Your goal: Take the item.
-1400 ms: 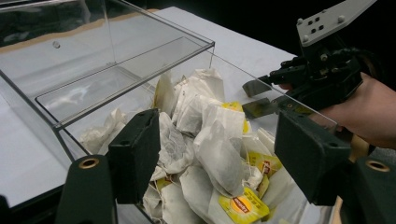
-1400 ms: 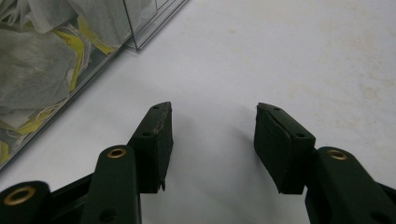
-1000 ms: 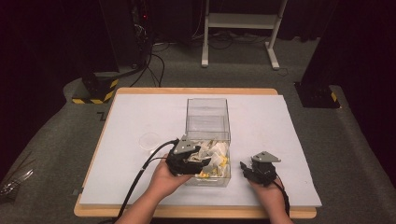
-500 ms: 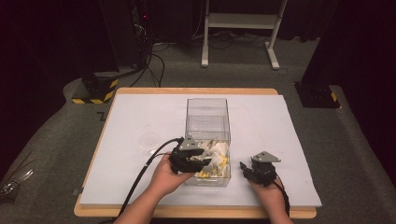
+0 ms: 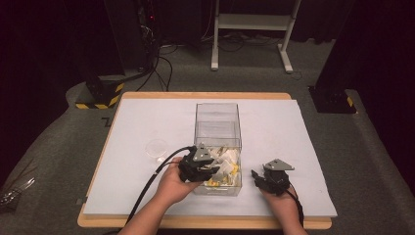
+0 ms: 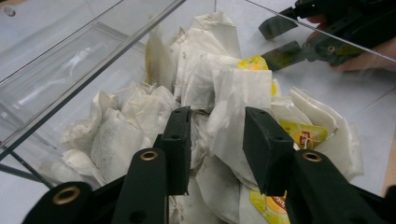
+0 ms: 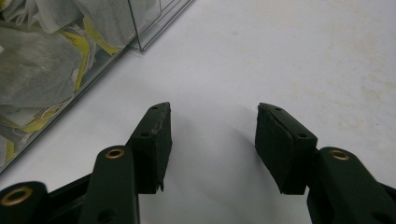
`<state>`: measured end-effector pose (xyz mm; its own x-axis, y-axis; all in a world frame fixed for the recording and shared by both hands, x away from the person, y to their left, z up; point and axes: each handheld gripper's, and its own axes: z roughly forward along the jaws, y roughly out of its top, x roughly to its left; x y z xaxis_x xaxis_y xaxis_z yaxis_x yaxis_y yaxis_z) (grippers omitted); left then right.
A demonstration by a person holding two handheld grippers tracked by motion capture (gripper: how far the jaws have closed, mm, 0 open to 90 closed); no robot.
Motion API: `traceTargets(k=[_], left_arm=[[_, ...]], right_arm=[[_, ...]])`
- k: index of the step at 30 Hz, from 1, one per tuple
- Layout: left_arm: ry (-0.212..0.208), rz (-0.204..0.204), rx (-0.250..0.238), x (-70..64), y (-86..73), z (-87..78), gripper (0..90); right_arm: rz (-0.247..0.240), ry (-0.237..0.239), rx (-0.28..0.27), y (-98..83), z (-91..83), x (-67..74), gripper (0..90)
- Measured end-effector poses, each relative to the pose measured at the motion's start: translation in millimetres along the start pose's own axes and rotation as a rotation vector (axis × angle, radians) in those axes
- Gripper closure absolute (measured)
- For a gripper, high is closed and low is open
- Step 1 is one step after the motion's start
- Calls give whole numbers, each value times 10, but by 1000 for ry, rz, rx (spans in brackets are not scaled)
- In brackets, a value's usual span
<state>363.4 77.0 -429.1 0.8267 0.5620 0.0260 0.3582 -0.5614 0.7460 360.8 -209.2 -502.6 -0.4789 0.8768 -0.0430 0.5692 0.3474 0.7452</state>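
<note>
The left gripper (image 6: 212, 140), fingers just closing around a tea bag (image 6: 233, 107) at twelve o'clock, is nearer; the right gripper (image 7: 212, 140) rests released.

Rectangular wooden table (image 5: 147, 223) covered by a white paper sheet (image 5: 274, 122). Directly on the sheet: a clear rectangular plastic box (image 5: 218, 117) near the middle, holding white paper tea bags (image 5: 226, 157), and a small round transparent plastic lid (image 5: 156, 147) just left of it.

Tea bags (image 6: 233, 93): lower ones hidden beneath the heap.
Left gripper (image 5: 198, 166): fingertips hidden inside clear box (image 5: 218, 122).
Small disc (image 5: 156, 147): too small to identify.
</note>
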Motion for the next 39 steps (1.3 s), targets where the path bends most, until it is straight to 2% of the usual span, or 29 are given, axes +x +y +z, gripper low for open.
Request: traceTargets(k=[3,8,10,12,15,17,27,35,39], left_arm=[[-9,34,12,-42,-5,12,653],[-25,15,2,-13,0,-3,729],[-31,26,1,-15,-1,-14,803],[-31,28,0,-16,-1,-17,823],[-43,9,-9,-5,-5,-26,891],[-52,-5,-18,4,-13,-35,896],[-59,-89,-157,61,-115,-150,900],[-50,-131,-291,94,-167,-314,900],[-30,-140,-334,109,-189,-389,900]], right_arm=[[0,0,0,0,0,0,460],[-4,-2,-1,0,0,2,460],[-5,-2,0,0,0,2,460],[-5,-2,-1,0,-1,2,460],[-5,-1,-2,-1,-1,1,460],[-6,-1,-2,-1,-2,0,459],[-3,-1,-4,-3,-5,3,458],[-7,-3,-5,-2,-4,4,459],[-8,-6,-5,-3,-4,7,459]])
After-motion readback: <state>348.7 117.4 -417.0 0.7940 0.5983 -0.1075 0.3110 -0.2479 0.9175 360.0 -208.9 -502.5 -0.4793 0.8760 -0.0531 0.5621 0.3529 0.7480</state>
